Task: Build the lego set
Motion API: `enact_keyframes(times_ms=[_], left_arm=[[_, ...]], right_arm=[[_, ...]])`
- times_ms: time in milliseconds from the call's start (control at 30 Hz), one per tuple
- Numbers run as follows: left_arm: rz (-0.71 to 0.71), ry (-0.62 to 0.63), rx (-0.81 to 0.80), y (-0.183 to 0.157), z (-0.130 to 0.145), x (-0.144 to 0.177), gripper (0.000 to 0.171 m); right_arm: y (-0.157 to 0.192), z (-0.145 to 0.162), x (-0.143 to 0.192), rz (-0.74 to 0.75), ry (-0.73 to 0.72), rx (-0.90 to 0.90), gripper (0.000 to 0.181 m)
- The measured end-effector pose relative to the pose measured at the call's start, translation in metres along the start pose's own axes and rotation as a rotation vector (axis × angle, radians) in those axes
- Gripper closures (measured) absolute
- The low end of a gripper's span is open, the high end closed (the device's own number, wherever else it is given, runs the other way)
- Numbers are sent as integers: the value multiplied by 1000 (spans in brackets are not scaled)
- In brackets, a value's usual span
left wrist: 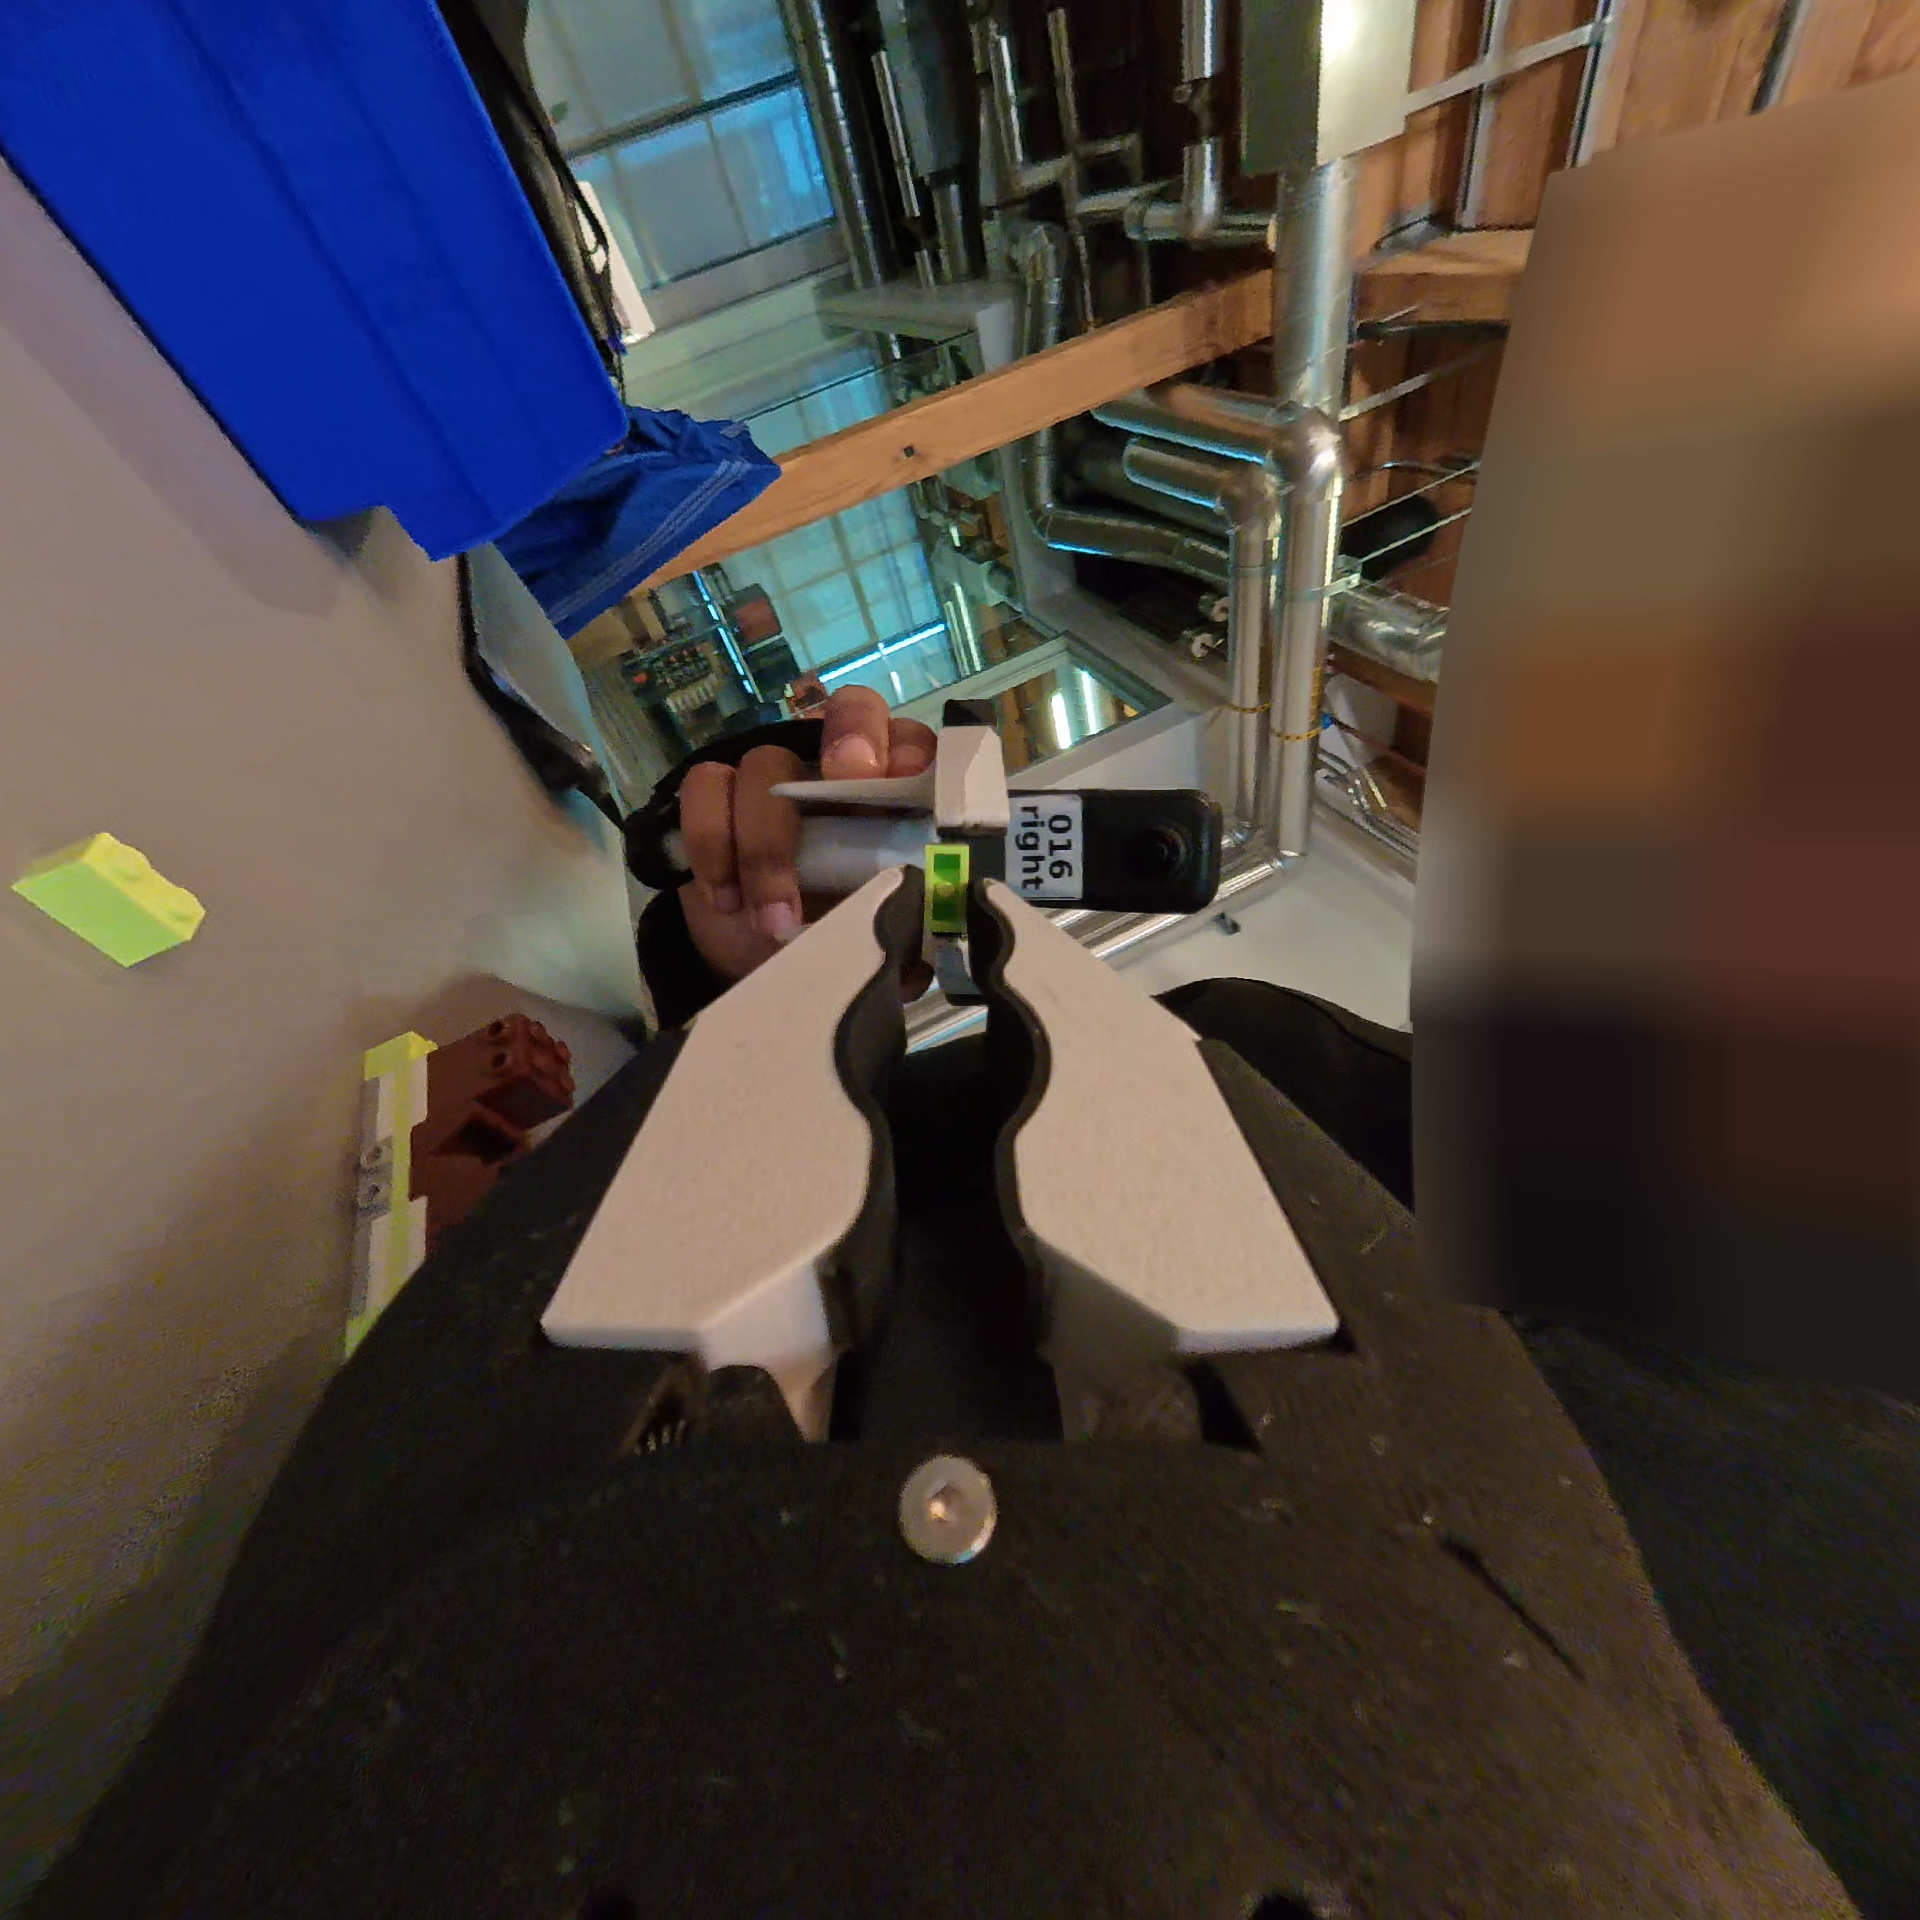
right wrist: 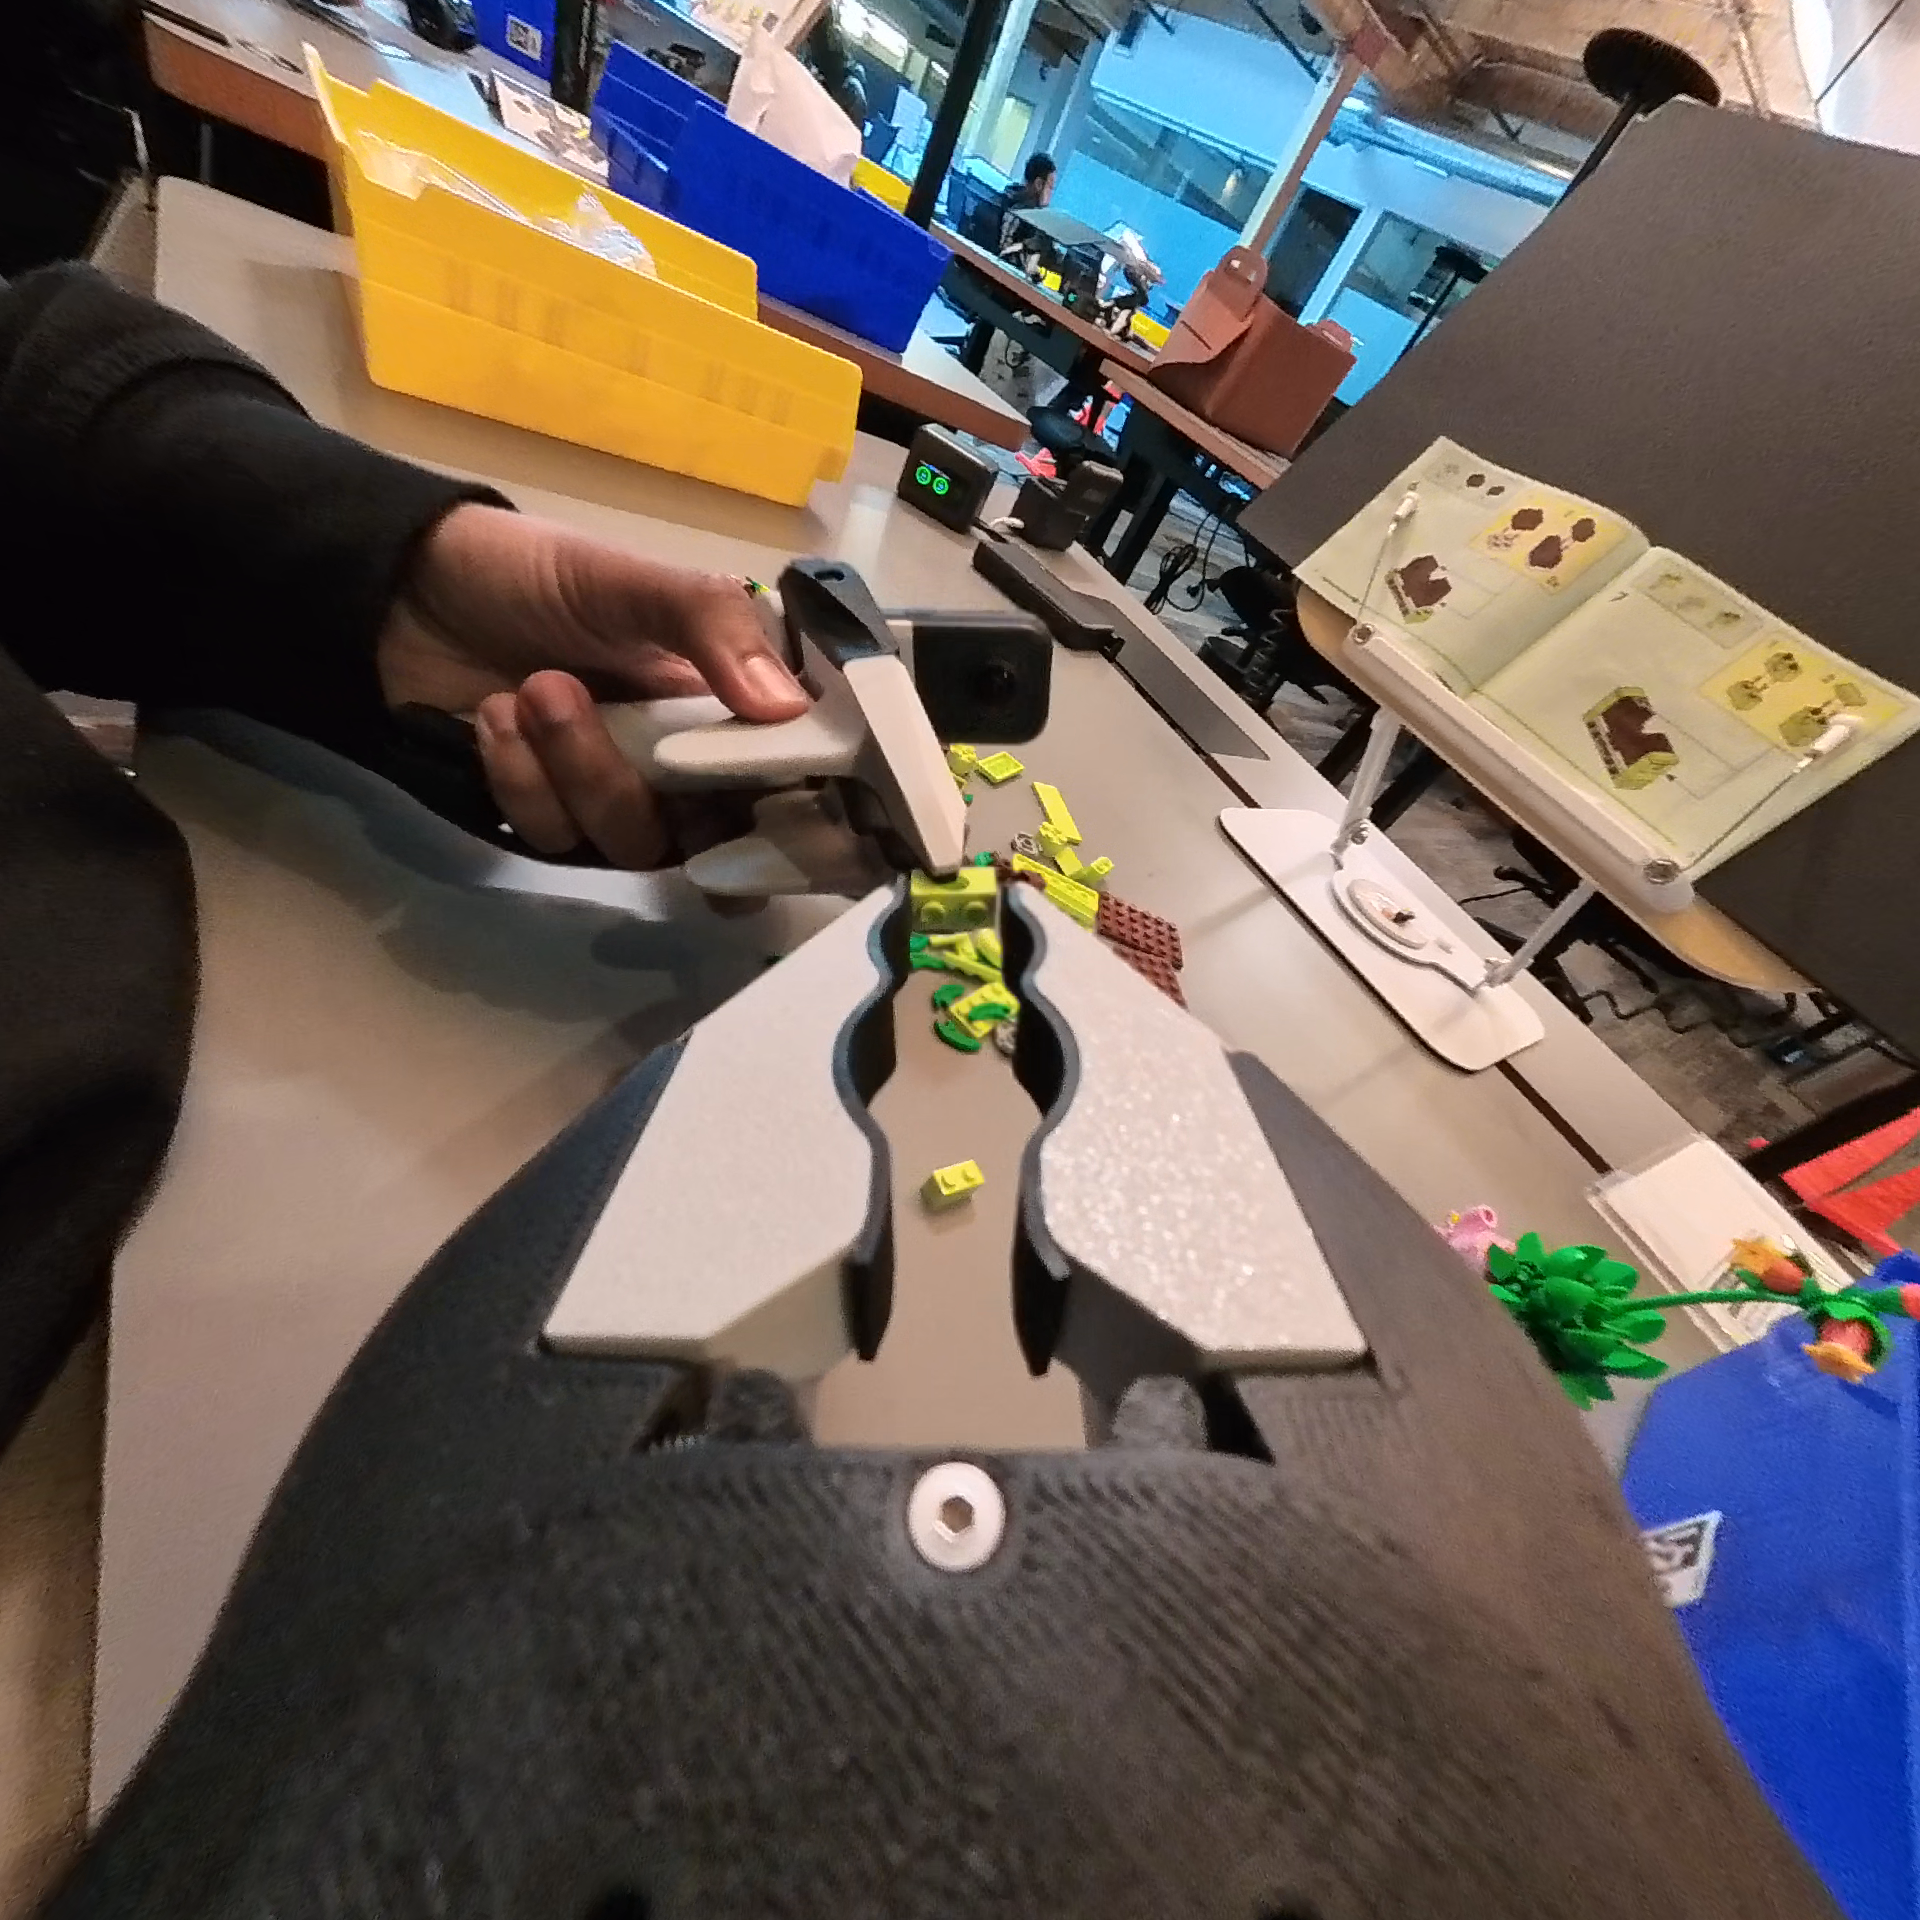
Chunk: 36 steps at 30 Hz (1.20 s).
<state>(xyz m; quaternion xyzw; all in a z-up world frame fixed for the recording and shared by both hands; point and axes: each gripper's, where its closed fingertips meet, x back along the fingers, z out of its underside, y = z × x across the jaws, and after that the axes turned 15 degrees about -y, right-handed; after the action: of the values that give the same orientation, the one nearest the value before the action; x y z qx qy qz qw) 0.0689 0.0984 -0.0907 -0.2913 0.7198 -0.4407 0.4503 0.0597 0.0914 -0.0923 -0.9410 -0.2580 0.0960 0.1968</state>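
My right gripper point(right wrist: 951, 906) is shut on a lime-green brick point(right wrist: 951, 912) and holds it above the table. My left gripper point(left wrist: 945, 896) is shut on a small lime-green piece point(left wrist: 948, 878). In the right wrist view the left gripper point(right wrist: 935, 854) comes down from the upper left, and its tip touches the top of the brick. The left wrist view is rolled sideways. It shows the right gripper's camera point(left wrist: 1143, 847) and a hand point(left wrist: 769, 831) just behind my fingertips. A brown and lime partial build point(left wrist: 457, 1132) lies on the table to the left.
A pile of loose lime and green pieces point(right wrist: 977, 987), a brown plate point(right wrist: 1138, 930) and one lime brick point(right wrist: 953, 1184) lie on the table point(right wrist: 1195, 790). An instruction booklet on a stand point(right wrist: 1600, 644) is right. A yellow bin point(right wrist: 582, 322), blue bins point(right wrist: 800, 229) and a flower stem point(right wrist: 1579, 1320) also show. Only a small space, under 4 cm, lies between the two pairs of fingers. From either gripper's tips it is about 20 centimeters to the flower stem point(right wrist: 1579, 1320).
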Motion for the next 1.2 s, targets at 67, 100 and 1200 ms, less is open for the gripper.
enact_keyframes(times_ms=[67,100,1200], left_arm=[[24,11,22,-2,1,0,166],[36,20,33,-4,2,0,167],[-608,-315,-778,-29,-32,195,171]], right_arm=[[2,-2,0,-10,-10,-2,168],[3,-4,0,-16,-16,-6,168],[-4,110,1,-637,1128,-155,167]])
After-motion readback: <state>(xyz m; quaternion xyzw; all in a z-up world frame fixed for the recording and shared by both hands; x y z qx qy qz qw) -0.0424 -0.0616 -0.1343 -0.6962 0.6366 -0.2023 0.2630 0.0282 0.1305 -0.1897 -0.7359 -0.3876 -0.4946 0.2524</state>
